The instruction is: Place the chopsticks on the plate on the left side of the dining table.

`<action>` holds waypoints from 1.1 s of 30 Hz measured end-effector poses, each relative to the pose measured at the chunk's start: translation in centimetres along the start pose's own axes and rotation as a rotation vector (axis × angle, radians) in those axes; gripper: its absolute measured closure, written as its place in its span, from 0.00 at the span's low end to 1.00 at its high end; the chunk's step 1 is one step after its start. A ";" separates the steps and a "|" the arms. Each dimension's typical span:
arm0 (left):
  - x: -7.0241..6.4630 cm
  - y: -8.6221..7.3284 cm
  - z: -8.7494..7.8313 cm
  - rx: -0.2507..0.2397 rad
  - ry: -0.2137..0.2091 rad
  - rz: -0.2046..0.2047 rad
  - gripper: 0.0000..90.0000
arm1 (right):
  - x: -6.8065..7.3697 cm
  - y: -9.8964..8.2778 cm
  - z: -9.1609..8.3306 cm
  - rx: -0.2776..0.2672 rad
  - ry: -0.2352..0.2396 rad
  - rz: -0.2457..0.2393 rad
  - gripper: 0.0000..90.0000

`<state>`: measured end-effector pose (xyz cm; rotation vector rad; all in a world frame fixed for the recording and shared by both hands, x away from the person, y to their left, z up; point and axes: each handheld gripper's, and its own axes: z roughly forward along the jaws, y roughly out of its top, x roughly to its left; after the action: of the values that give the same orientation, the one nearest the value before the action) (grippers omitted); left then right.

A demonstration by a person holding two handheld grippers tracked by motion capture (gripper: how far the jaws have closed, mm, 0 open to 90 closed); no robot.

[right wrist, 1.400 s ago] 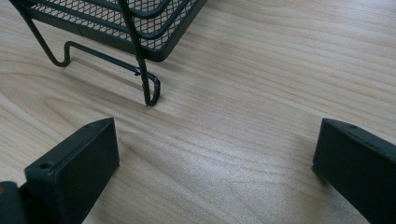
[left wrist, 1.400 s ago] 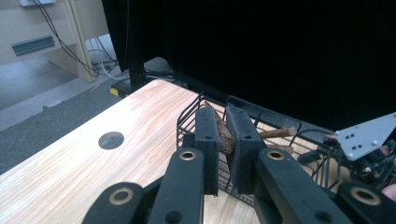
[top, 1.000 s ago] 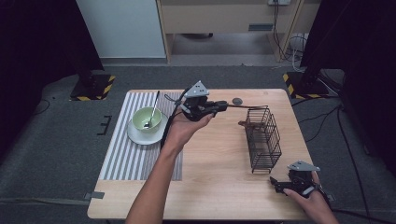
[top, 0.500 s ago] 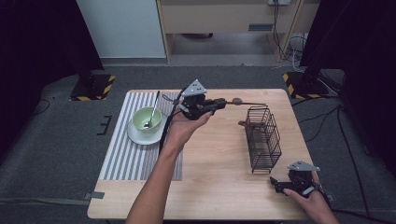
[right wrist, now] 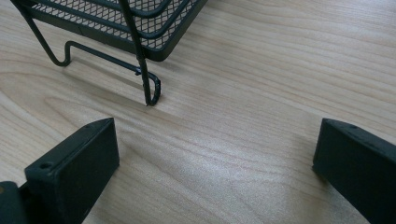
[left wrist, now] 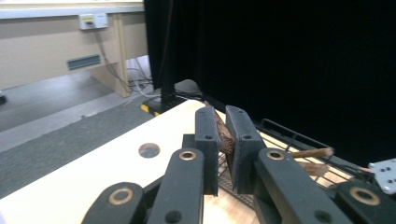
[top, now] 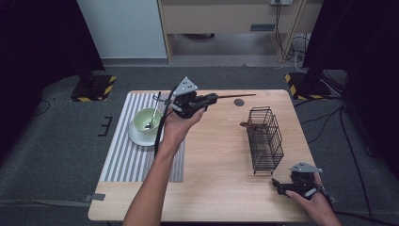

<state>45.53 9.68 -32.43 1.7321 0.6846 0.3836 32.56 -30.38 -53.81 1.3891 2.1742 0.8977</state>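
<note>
Stick (left wrist: 223, 133) between left gripper (left wrist: 222, 140) jaws.

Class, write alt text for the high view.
The left gripper holds a thin brown stick level above a wooden table, pointing toward a black wire basket. The right gripper rests open at the table's near corner.

No legible text, brand or number is found in any view. A white wall socket (left wrist: 93, 20) at the upper left of the left gripper view may carry small markings, but they cannot be read.
</note>
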 end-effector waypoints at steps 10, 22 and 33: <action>1.8 -1.3 -2.5 -0.001 0.080 -0.023 0.93 | 0.0 0.0 0.0 -0.001 -0.003 0.000 0.00; 3.3 -3.0 -5.4 0.017 0.162 -0.046 0.93 | 0.0 -0.1 0.0 -0.003 -0.001 -0.001 0.00; 3.7 -4.8 -7.0 0.043 0.209 -0.048 0.93 | 0.1 -0.1 0.0 -0.003 -0.002 0.001 0.00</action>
<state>43.11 18.11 -35.49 1.7277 0.8887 0.5247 32.48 -30.34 -53.85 1.3895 2.1698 0.8992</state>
